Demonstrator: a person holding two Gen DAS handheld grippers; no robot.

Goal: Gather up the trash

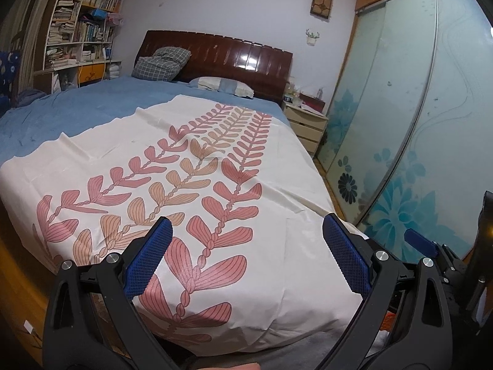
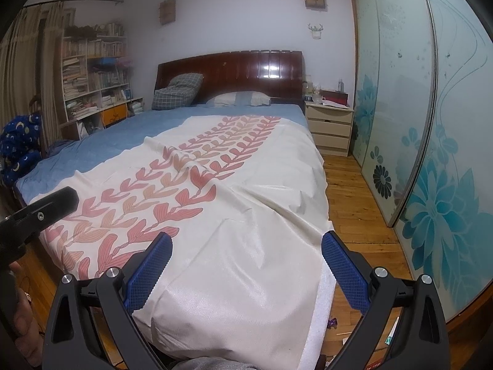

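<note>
Trash scraps [image 2: 334,323], few, on floor [image 2: 354,203] beside one bed [image 2: 252,215]; left gripper [image 1: 246,259] and right gripper [image 2: 246,260] wide apart, empty.

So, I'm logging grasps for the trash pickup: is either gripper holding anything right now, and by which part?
Nothing is held. The left gripper and the right gripper both have their jaws wide open, with only the bed cover showing between them.

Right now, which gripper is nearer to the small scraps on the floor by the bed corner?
Right. The right gripper hangs open over the bed's wardrobe-side corner, with the scraps on the floor just below it. The left gripper is open farther left, over the patterned cover.
</note>
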